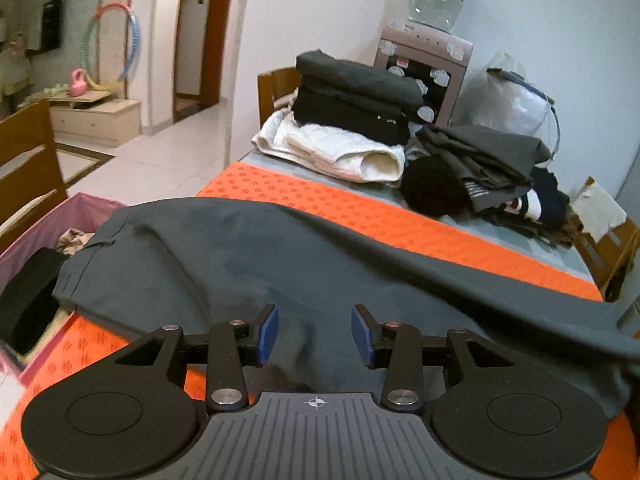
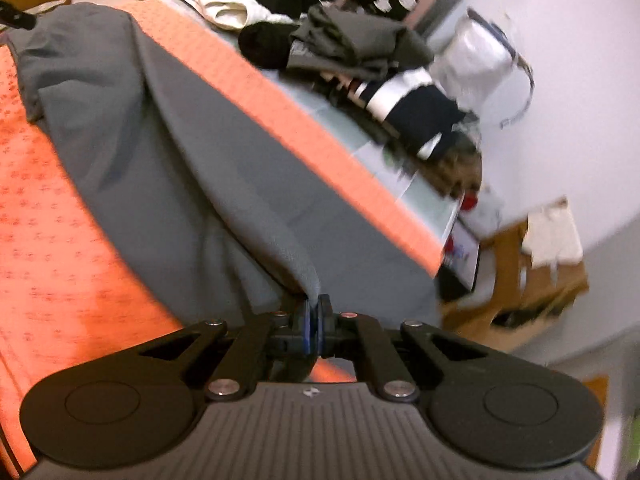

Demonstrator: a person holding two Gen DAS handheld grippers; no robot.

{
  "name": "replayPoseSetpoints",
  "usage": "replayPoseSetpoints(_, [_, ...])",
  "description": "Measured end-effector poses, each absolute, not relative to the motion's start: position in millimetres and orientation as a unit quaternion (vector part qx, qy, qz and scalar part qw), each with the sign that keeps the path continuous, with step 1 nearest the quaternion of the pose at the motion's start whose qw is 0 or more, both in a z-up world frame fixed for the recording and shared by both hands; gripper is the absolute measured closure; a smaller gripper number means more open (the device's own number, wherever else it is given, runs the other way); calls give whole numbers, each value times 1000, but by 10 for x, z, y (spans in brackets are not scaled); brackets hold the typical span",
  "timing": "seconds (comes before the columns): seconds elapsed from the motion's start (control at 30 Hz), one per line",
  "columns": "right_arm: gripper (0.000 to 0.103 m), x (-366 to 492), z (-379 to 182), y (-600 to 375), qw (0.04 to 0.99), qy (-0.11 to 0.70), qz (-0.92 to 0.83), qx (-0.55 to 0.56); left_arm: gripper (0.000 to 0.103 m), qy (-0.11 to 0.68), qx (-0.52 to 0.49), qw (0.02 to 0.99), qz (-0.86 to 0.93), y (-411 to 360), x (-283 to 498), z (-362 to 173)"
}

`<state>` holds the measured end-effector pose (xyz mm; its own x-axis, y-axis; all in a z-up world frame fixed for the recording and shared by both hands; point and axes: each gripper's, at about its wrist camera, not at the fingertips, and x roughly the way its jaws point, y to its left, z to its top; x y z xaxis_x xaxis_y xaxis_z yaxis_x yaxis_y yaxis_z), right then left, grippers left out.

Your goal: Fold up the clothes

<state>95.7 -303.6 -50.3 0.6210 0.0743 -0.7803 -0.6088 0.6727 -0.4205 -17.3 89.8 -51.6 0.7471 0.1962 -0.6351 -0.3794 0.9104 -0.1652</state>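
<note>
A dark grey garment [image 1: 256, 264] lies spread across the orange cloth [image 1: 360, 216] on the table, one end hanging over the left edge. My left gripper [image 1: 315, 334] hovers just above it, jaws apart, blue pads [image 1: 267, 336] clear of the fabric. In the right wrist view the same garment [image 2: 132, 132] runs away toward the far left, and my right gripper [image 2: 314, 316] is shut on a pinched fold of its near edge, which rises into the jaws.
Folded black and white clothes [image 1: 352, 120] are stacked at the table's far side, with a loose heap of dark clothes [image 1: 480, 176] beside them. A pink basket [image 1: 44, 248] holding clothes stands at the left edge. Wooden chairs [image 1: 24, 168] flank the table; a water dispenser [image 1: 428, 52] is behind.
</note>
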Motion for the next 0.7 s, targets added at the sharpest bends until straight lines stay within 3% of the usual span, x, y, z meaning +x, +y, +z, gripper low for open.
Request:
replayPoseSetpoints(0.2, [99, 1849, -491, -3215, 801, 375, 251, -394, 57, 313, -151, 917, 194, 485, -418, -381])
replayPoseSetpoints(0.47, [97, 2763, -1055, -3217, 760, 428, 291, -393, 56, 324, -152, 909, 213, 108, -575, -350])
replayPoseSetpoints(0.6, [71, 2888, -1171, -3328, 768, 430, 292, -373, 55, 334, -141, 911, 195, -52, -552, -362])
replayPoseSetpoints(0.7, [65, 2907, -1011, -3536, 789, 432, 304, -314, 54, 339, -134, 914, 179, -154, -498, -360])
